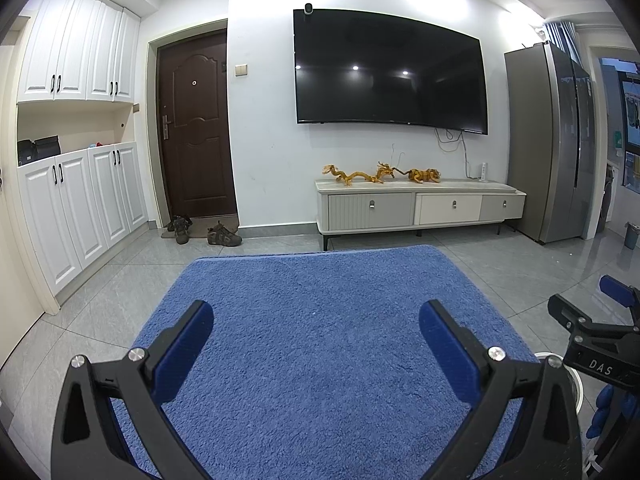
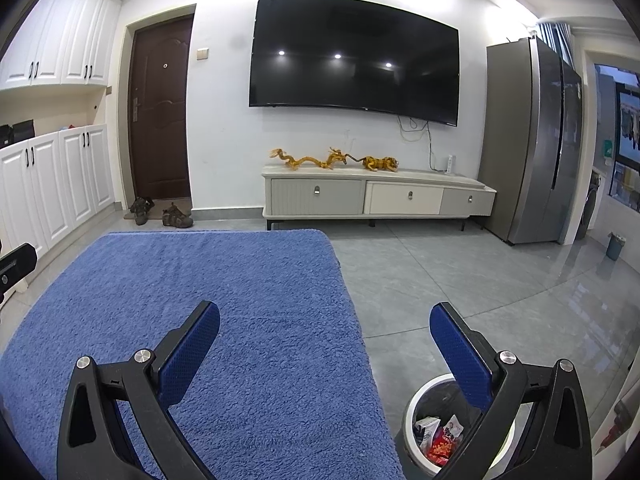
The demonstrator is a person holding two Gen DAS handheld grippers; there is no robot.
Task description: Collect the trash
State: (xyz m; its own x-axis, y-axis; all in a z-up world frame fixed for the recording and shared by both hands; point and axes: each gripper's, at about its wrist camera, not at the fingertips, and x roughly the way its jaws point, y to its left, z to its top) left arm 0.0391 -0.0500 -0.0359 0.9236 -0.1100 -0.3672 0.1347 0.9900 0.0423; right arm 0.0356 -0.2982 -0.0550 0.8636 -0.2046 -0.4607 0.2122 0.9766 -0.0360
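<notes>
A white-rimmed round trash bin (image 2: 416, 408) stands on the grey floor just right of the blue rug (image 2: 192, 320), under my right gripper's right finger. Inside it lie several wrappers (image 2: 440, 438), red and white. My right gripper (image 2: 325, 322) is open and holds nothing, hovering over the rug's right edge. My left gripper (image 1: 316, 320) is open too, empty, above the middle of the blue rug (image 1: 320, 300). In the left wrist view the right gripper (image 1: 600, 320) shows at the far right, with a sliver of the bin's rim (image 1: 576, 384) below it. No loose trash shows on the rug.
A TV cabinet (image 1: 420, 206) with golden dragon figures (image 1: 356, 176) stands against the far wall under a large TV (image 1: 390, 68). Shoes (image 1: 224, 234) lie by the brown door (image 1: 196, 124). White cupboards (image 1: 80, 200) line the left; a fridge (image 1: 560, 140) and a small bin (image 2: 615, 246) stand right.
</notes>
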